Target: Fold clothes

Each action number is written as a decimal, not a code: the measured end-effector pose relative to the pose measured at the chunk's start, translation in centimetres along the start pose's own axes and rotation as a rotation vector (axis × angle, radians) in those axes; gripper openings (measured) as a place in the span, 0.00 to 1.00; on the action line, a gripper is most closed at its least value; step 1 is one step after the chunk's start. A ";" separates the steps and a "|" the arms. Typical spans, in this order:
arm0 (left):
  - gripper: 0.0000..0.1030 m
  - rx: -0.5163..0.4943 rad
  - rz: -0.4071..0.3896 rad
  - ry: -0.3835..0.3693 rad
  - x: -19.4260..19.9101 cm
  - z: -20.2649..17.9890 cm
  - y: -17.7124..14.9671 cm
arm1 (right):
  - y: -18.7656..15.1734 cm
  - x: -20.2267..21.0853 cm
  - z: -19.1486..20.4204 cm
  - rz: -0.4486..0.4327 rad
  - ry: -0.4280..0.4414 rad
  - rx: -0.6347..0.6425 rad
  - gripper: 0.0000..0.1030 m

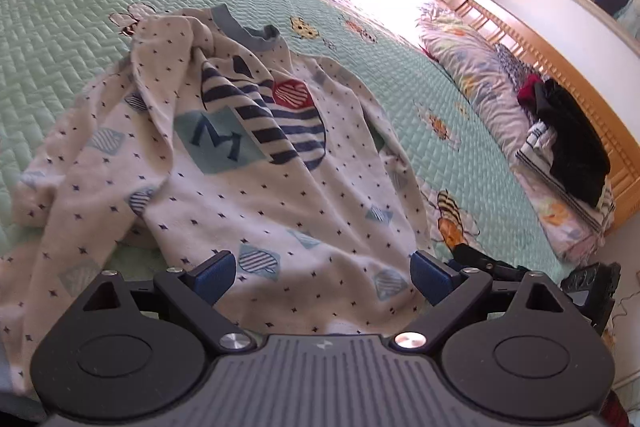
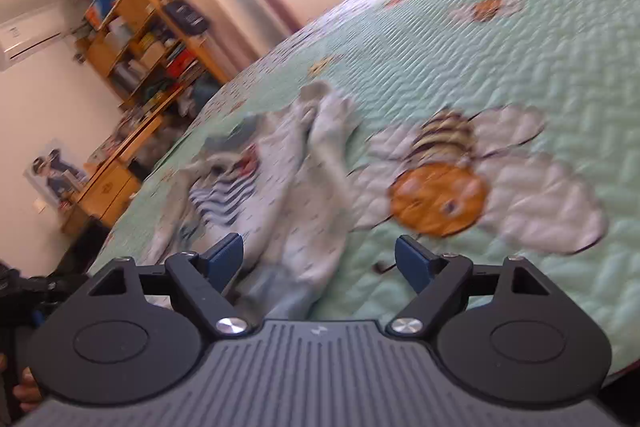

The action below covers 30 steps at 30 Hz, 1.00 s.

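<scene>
A white long-sleeved child's top with small dark dots, a blue collar and a striped "M" print lies rumpled on the green quilted bedspread. Its left sleeve is bunched across the chest. My left gripper hovers open just above the top's hem, blue pads wide apart, holding nothing. In the right wrist view, which is blurred, the same top lies ahead and to the left. My right gripper is open over its near sleeve cuff, with nothing between the fingers.
A pile of folded clothes and floral bedding sits by the wooden headboard on the right. A wooden shelf unit and desk stand beyond the bed's far edge. The person's hand and the other gripper's body show at lower left.
</scene>
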<state>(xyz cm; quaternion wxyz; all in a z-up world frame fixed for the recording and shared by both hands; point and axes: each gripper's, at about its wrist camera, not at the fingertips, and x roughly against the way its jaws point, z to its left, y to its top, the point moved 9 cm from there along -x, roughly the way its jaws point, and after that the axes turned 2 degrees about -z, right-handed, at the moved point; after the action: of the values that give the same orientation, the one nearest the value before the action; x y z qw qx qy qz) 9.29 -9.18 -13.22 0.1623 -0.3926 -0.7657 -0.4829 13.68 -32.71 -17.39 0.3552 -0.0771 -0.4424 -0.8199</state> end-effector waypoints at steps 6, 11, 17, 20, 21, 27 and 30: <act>0.92 0.024 0.033 0.019 -1.2 -0.2 -0.6 | -0.9 -1.5 1.0 0.022 0.020 0.013 0.81; 0.92 0.058 0.060 0.027 -2.0 -0.3 -1.1 | -0.7 -2.7 1.2 0.040 0.090 -0.023 0.54; 0.93 0.074 0.083 0.037 -2.8 -0.7 -1.5 | -1.0 -3.4 -0.1 0.028 0.095 -0.084 0.23; 0.93 0.076 0.086 0.045 -3.1 -0.9 -1.5 | -1.1 -3.3 0.1 0.018 0.099 -0.072 0.21; 0.93 0.077 0.087 0.047 -3.2 -0.9 -1.5 | -1.1 -3.2 0.3 0.016 0.096 -0.054 0.21; 0.94 0.098 0.084 0.046 -3.2 -0.7 -1.3 | 0.5 -2.2 0.6 -0.027 -0.028 0.123 0.15; 0.94 0.109 0.056 0.050 -2.6 -0.2 -0.8 | 3.2 -0.5 -1.5 -0.119 -0.225 0.246 0.15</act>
<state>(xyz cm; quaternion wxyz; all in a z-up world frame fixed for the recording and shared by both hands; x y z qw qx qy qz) 10.35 -10.68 -15.22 0.2162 -0.3921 -0.7754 -0.4453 16.45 -34.77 -16.37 0.2612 -0.0981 -0.5801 -0.7653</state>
